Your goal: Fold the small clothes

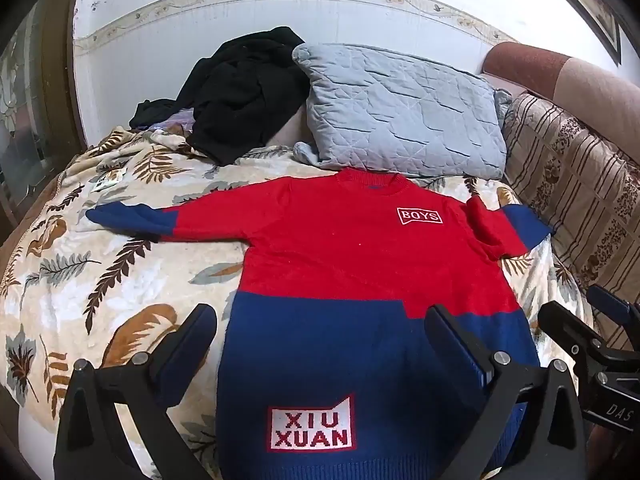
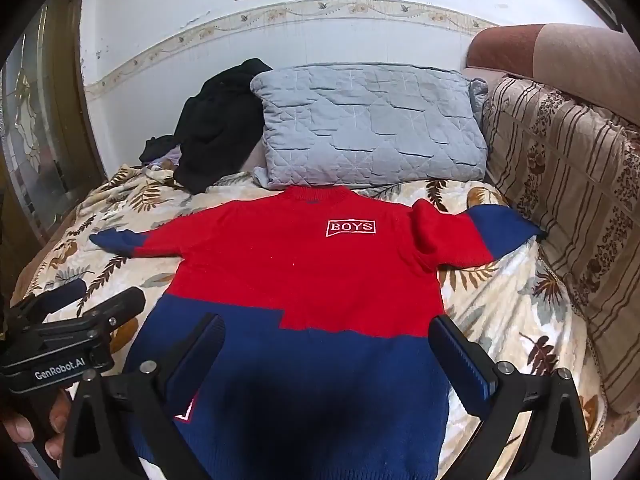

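Left wrist view: the left gripper (image 1: 320, 332) is seen spread to its widest, nothing held between its fingers (image 1: 196, 332), and is poised over the blue lower half of the sweater (image 1: 360, 248). At the right edge the right gripper (image 1: 588, 320) is partly seen. Right wrist view: the right gripper (image 2: 326, 340) is likewise spread wide and empty above the blue hem, while the left gripper (image 2: 92, 300), held in a hand (image 2: 36, 424), is shown at lower left, beside the garment. The red-and-blue sweater is laid flat, front up, on the leaf-patterned blanket (image 1: 100, 280) of the bed, both sleeves stretched outward; the right-hand sleeve (image 2: 472, 232) is bunched near the shoulder. Beyond the collar a grey quilted pillow (image 1: 404, 112) is propped, with a heap of black clothing (image 1: 240, 92) beside it, against the white wall (image 1: 200, 12).
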### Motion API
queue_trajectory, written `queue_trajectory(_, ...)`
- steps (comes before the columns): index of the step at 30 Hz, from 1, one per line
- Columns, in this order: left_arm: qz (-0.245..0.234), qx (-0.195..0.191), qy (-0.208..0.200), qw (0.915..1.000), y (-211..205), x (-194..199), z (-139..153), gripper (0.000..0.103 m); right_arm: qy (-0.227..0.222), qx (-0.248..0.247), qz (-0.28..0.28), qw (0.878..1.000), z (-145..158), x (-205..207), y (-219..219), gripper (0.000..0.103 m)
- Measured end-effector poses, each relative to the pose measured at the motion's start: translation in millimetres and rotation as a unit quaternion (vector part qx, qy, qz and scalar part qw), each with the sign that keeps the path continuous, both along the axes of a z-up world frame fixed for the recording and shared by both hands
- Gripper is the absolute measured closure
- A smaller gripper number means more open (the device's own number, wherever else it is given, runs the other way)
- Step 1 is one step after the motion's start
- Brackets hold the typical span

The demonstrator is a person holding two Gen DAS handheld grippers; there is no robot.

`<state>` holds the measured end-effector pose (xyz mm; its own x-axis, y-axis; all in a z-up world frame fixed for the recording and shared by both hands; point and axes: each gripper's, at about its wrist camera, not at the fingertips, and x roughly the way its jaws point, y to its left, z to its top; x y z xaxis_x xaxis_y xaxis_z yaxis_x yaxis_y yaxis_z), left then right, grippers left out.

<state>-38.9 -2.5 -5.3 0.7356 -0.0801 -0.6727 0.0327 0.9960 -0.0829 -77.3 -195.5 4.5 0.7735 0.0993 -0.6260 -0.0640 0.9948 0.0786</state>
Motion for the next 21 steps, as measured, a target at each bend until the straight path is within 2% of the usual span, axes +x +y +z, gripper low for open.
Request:
queue_trajectory(7,-0.001,-0.002,0.001,1.0,-0.1,0.9,0.3,0.0,0.001,-0.006,-0.004,1.0,7.1,-0.4,6.6,0.0)
queue_trajectory(21,-0.003,-0.004,0.003,1.0,0.5,-0.8,-1.6,0.0,0.001,0.004,-0.005,1.0,0.1,-0.6,-1.0,0.0)
